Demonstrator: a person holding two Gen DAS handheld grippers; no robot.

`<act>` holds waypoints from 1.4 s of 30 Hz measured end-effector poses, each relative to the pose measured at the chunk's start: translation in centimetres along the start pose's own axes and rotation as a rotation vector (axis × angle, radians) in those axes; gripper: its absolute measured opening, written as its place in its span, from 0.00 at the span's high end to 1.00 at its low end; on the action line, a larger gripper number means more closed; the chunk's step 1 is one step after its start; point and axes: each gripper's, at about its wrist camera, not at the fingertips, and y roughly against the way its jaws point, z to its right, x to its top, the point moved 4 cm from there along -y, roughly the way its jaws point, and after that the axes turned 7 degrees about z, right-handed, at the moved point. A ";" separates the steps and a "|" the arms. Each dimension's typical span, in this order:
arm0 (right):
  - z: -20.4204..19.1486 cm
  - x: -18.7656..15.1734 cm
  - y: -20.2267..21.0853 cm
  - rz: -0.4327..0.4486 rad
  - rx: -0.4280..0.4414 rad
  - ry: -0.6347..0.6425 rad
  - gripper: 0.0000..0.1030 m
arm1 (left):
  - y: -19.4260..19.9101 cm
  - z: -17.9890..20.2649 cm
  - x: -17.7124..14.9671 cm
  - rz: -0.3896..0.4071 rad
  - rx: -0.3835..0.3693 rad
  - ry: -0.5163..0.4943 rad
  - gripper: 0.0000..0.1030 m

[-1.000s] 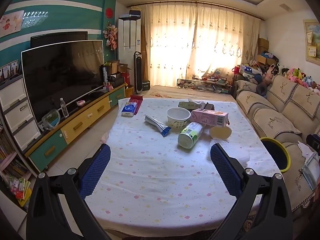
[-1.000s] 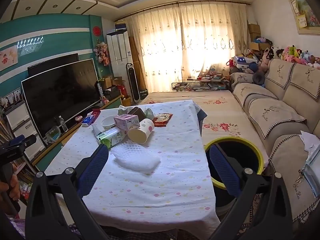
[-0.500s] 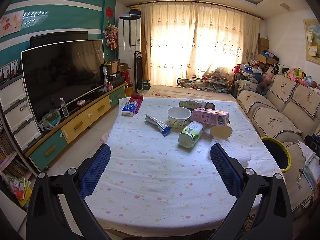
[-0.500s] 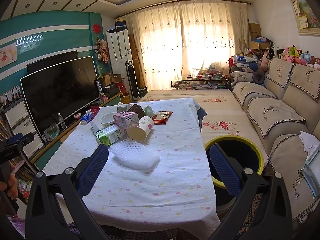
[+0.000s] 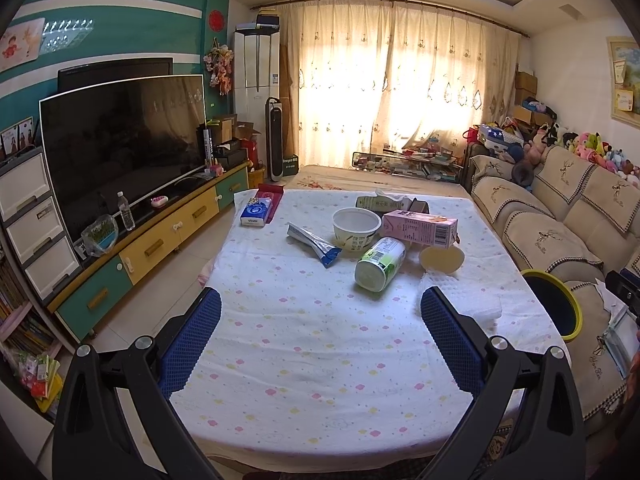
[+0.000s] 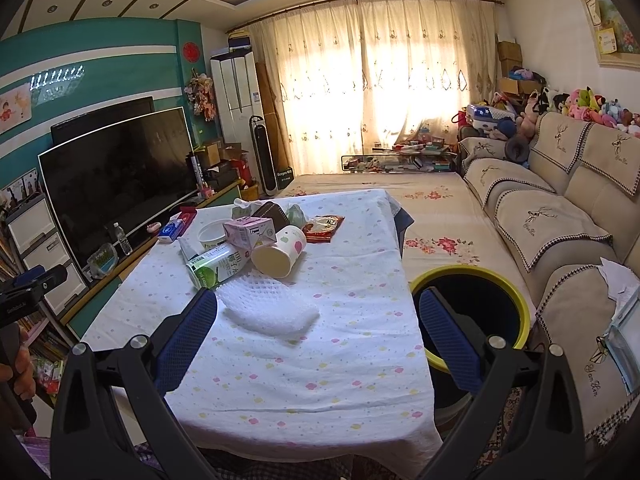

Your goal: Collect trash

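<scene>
Trash lies grouped on the far half of the table [image 5: 320, 360]: a green can [image 5: 380, 263] on its side, a pink carton [image 5: 420, 227], a white bowl [image 5: 356, 228], a blue-tipped wrapper [image 5: 314, 242], a tipped paper cup [image 6: 280, 255], white foam netting [image 6: 268, 308] and a red snack bag [image 6: 324, 227]. A yellow-rimmed black bin [image 6: 472, 304] stands on the floor right of the table. My left gripper [image 5: 320, 336] is open over the near tablecloth, holding nothing. My right gripper [image 6: 318, 336] is open too, just short of the foam netting.
A blue tissue pack [image 5: 256, 212] and red box sit at the table's far left corner. A TV [image 5: 120, 140] on a low cabinet lines the left wall. A sofa [image 6: 560, 208] runs along the right. A hand [image 6: 20, 372] holds the other gripper at left.
The right gripper has drifted slightly forward and left toward the foam netting. The left gripper has barely moved. Both stay open and empty.
</scene>
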 end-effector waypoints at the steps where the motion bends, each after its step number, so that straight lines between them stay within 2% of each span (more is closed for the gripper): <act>1: 0.0 0.0 0.0 0.000 0.001 0.000 0.06 | 0.0 0.0 0.0 0.000 0.000 0.000 0.04; 42: 0.5 -0.7 -0.6 -0.018 -0.002 -0.009 0.06 | -1.2 0.6 -1.0 -0.021 -0.004 0.000 0.04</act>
